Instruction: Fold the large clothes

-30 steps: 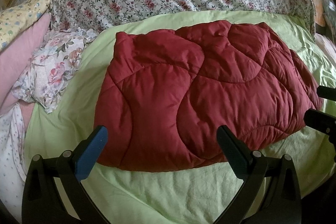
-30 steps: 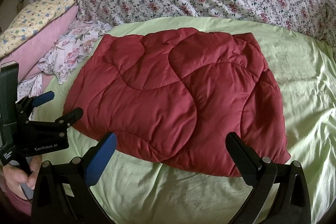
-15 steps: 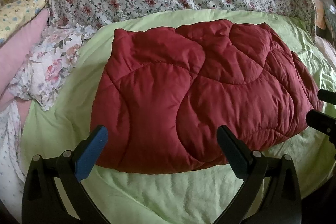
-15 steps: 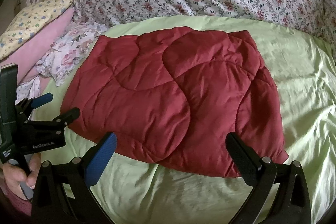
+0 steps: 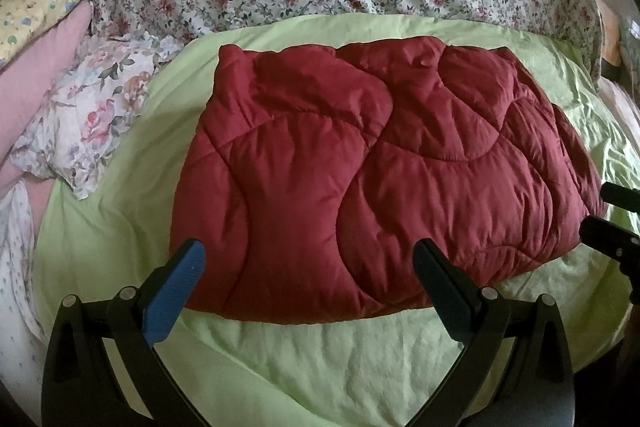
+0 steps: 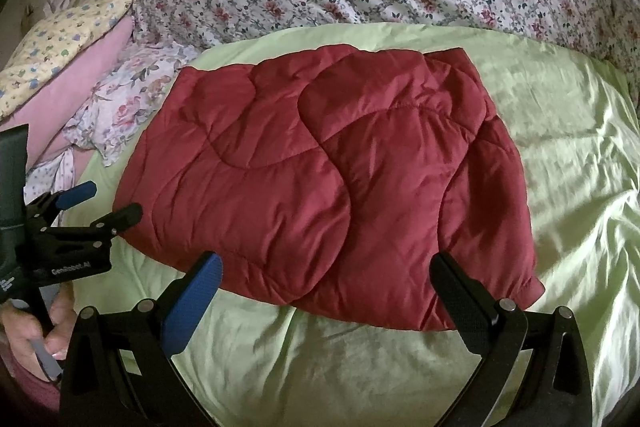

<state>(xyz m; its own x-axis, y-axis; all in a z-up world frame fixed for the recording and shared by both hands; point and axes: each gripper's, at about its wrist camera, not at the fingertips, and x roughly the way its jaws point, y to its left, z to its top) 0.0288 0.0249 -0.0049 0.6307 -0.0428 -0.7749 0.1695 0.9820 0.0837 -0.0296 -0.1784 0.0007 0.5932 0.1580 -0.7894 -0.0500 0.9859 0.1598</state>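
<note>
Where it lies folded, puffy maroon quilted garment (image 5: pixel 360 187), wavy-stitched, on green sheet (image 5: pixel 320 355).

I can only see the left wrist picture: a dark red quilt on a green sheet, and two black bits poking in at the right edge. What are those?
Observer: They belong to the right gripper. Its own view shows both fingers spread wide, holding nothing, at the near edge of the quilt.
Operator: Who carries the one I look through?
Observer: A hand shows low on the left of the right wrist view, wrapped round the handle of the left gripper.
Operator: Anything written on it?
Observer: Yes, white lettering on its body reads GenRobot.AI.
</note>
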